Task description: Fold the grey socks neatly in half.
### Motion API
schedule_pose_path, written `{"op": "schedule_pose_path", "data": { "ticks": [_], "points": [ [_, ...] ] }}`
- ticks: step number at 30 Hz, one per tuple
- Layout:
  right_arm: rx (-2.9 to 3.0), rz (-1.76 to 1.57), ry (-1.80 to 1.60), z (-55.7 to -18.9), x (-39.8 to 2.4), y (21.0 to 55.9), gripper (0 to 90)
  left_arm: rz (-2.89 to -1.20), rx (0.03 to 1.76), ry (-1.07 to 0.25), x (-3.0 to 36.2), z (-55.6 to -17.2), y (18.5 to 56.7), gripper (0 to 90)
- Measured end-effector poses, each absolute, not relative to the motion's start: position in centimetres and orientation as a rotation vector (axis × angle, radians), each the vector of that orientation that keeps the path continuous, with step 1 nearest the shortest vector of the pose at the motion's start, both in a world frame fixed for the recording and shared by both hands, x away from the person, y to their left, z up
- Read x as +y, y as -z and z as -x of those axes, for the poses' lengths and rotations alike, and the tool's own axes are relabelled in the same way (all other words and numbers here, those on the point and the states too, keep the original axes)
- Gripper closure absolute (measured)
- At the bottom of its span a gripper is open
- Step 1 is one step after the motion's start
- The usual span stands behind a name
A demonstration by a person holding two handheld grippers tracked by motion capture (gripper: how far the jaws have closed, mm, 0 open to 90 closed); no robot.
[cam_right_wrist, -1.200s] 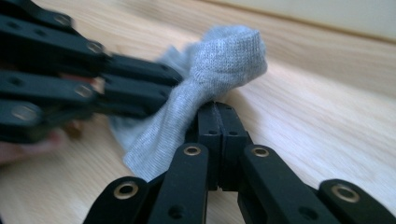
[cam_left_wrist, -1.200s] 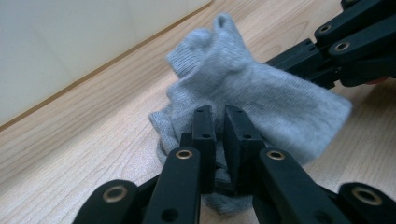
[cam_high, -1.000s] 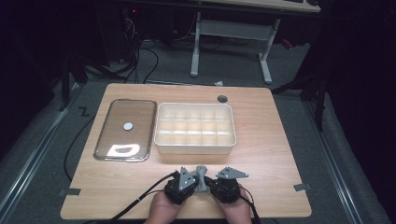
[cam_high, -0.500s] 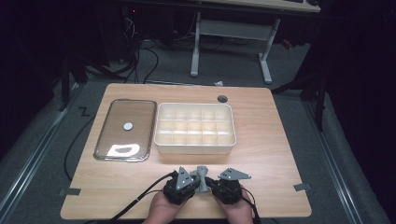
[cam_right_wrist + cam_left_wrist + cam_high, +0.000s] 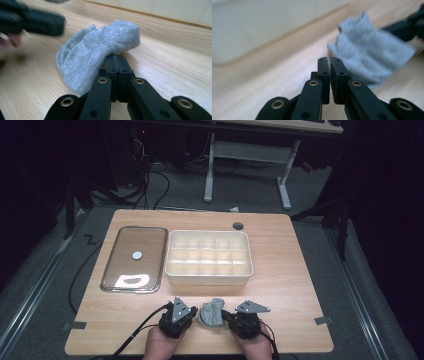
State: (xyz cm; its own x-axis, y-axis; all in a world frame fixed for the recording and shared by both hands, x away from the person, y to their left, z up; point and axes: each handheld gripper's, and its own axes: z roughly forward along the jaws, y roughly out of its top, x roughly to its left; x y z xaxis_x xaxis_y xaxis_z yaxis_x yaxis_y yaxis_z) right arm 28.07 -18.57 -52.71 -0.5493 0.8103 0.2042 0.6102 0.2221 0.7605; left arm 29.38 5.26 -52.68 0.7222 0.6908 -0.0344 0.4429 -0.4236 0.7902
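Writing: no brand, label or lettering can be read on any item.
Table: light wooden table [image 5: 290,270], bare grain around the items.
Organiser: cream plastic box with a grid of compartments [image 5: 209,276], mid-table.
Lid: clear rounded rectangular lid [image 5: 134,258], flat, just left of the box.
Sock: small grey knitted sock [image 5: 212,312], bunched and ribbed, at the near edge between both grippers.
Right gripper [image 5: 117,58]: jaws together, pinching the sock's edge.
Left gripper [image 5: 329,59]: jaws have just been closing, almost together, nothing between them, just beside the sock.
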Motion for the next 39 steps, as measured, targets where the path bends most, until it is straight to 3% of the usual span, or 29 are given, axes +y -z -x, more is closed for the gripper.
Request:
{"op": "schedule_pose_path", "data": {
  "ticks": [39],
  "points": [
    [2.189,-1.328,-1.247,-27.3,-19.2,51.2,88.8,-2.158,0.757,-0.373,0.9,-28.1,52.5,84.9]
  ]
}}
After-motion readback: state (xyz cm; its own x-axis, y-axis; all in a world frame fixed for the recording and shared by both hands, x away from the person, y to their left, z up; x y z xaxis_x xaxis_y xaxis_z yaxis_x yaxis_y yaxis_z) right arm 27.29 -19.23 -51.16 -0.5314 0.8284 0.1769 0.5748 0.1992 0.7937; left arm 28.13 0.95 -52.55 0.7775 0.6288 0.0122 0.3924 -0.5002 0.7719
